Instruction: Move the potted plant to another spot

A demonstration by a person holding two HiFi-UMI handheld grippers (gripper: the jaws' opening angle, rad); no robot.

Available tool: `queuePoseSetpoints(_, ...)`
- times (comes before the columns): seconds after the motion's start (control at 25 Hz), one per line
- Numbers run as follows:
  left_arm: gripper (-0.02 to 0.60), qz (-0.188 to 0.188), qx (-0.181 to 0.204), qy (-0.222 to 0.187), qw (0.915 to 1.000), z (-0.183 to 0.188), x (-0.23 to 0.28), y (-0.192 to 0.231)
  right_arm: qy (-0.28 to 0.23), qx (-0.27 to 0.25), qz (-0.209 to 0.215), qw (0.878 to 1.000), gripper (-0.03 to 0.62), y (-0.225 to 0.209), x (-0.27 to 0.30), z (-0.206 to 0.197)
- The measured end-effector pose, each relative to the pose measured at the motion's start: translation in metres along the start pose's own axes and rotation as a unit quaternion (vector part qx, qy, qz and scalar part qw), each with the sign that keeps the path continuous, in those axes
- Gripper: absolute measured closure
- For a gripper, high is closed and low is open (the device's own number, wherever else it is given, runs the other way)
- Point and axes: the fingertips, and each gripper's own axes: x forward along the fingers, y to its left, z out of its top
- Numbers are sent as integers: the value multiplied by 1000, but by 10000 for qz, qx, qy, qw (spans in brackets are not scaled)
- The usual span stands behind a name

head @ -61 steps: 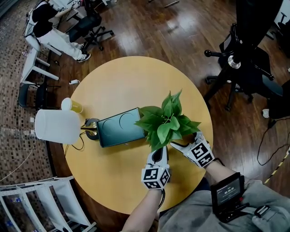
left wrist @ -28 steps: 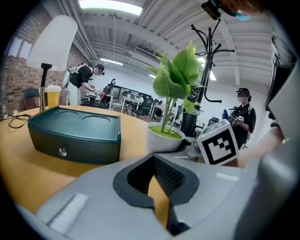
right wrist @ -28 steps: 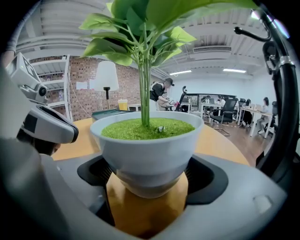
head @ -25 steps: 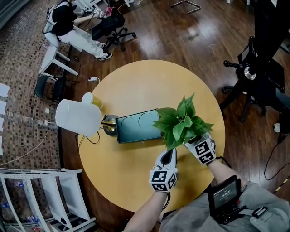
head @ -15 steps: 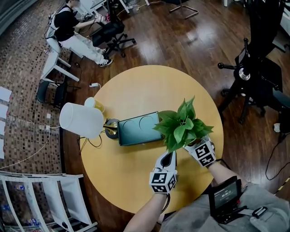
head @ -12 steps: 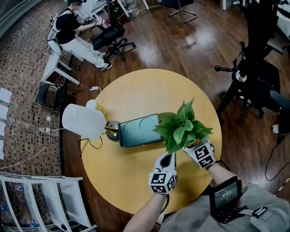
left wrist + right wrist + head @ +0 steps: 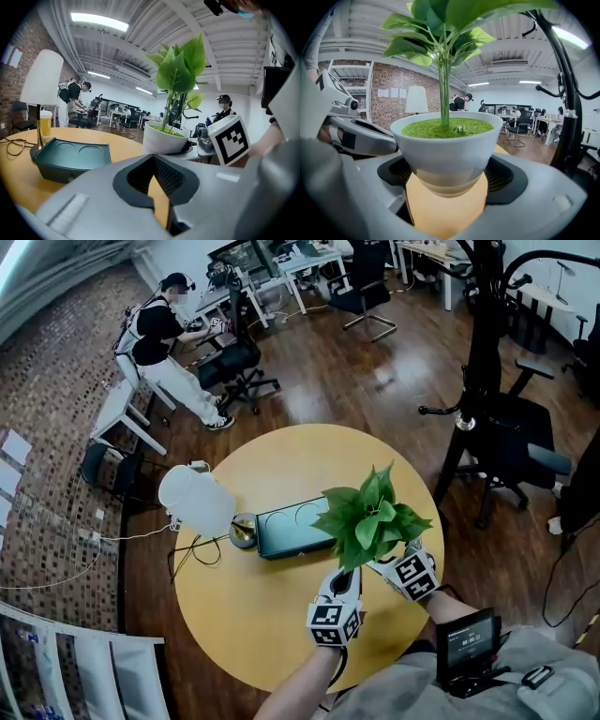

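Observation:
The potted plant (image 7: 370,517) has broad green leaves and a white bowl-shaped pot (image 7: 445,145) topped with green moss. It is near the front right of the round yellow table (image 7: 281,460), just right of a dark teal tray (image 7: 292,529). My right gripper (image 7: 382,562) is shut on the pot's narrow lower part, one pad on each side (image 7: 447,187). My left gripper (image 7: 345,576) lies on the table just left of the pot, shut and holding nothing (image 7: 157,187). In the left gripper view the pot (image 7: 164,138) stands ahead to the right.
A white-shaded lamp (image 7: 197,502) on a brass base and a yellow cup (image 7: 45,123) stand left of the tray. A black stand (image 7: 467,399) and office chair (image 7: 516,442) are right of the table. A person (image 7: 164,334) sits at a far desk.
The head camera has tilted up, so more of the room shows. The plant, tray and both grippers keep about the same places relative to each other.

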Motion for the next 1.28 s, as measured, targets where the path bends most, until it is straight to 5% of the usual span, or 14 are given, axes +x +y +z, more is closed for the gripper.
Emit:
queuePoseSetpoints(0.4,581,-94,121,-317,9994,16,-75,-20,-83,-201,-61,9997,123,61,-48,31)
queuePoseSetpoints(1.04,581,157,139,-562,9982,-6,-219,44,-175,-278,98,9994,123,218,-38,42)
queuePoseSetpoints(1.28,581,280,94,-502,9983,-11,-239,51,-140,-293,279,9991,123,243,-35,46)
